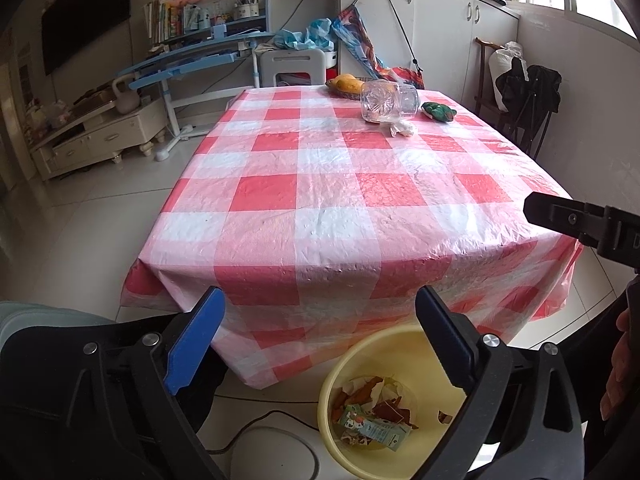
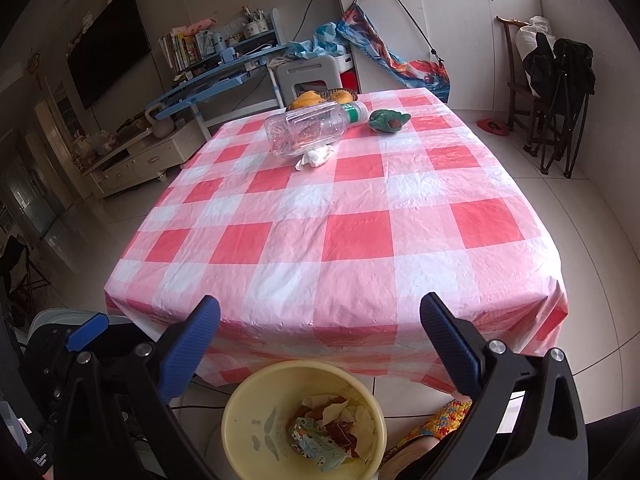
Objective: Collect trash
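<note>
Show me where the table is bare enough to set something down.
The checked tablecloth is bare from the near edge up to the crumpled tissue. The far end is crowded: lying plastic bottle, green wrapper, fruit basket.

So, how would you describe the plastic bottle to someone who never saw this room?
Find the table with the red and white checked cloth. At its far end, near the fruit, lies a clear bottle on its side, the only see-through thing, touching a crumpled white tissue.
</note>
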Demonstrator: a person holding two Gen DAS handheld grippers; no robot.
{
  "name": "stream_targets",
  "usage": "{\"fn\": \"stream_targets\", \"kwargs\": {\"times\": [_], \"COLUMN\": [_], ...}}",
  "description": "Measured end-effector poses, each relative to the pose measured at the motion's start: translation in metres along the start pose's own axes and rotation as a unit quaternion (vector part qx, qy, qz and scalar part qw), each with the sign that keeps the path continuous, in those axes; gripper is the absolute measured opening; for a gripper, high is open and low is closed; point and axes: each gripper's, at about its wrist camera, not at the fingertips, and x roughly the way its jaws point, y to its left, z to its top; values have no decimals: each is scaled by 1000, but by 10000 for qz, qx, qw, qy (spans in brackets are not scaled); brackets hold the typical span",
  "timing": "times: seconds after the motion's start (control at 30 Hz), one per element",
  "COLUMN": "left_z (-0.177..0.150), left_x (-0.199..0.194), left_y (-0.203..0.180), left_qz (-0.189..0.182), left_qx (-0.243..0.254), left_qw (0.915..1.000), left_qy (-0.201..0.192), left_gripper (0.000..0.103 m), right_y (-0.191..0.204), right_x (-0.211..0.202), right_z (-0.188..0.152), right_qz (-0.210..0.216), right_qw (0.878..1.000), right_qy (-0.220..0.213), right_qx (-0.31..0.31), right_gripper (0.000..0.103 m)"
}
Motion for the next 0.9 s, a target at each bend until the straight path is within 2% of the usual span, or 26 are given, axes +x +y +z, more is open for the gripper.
{"fn": "stream_targets", "kwargs": {"times": [0.9], "left_z": [2], "left_x": [-2], "left_y": [2], "left_qz": [-4], "left_qx": [-54], "left_qw": [10000], "left_qy": [-65], "left_gripper": [94], "right_y": [3], "right_x": [1], "right_z": [-1], "right_qz": [-33], "right_qw": [10000], "right_qy": [-17], "right_qx": [-73], "right_gripper": [96]}}
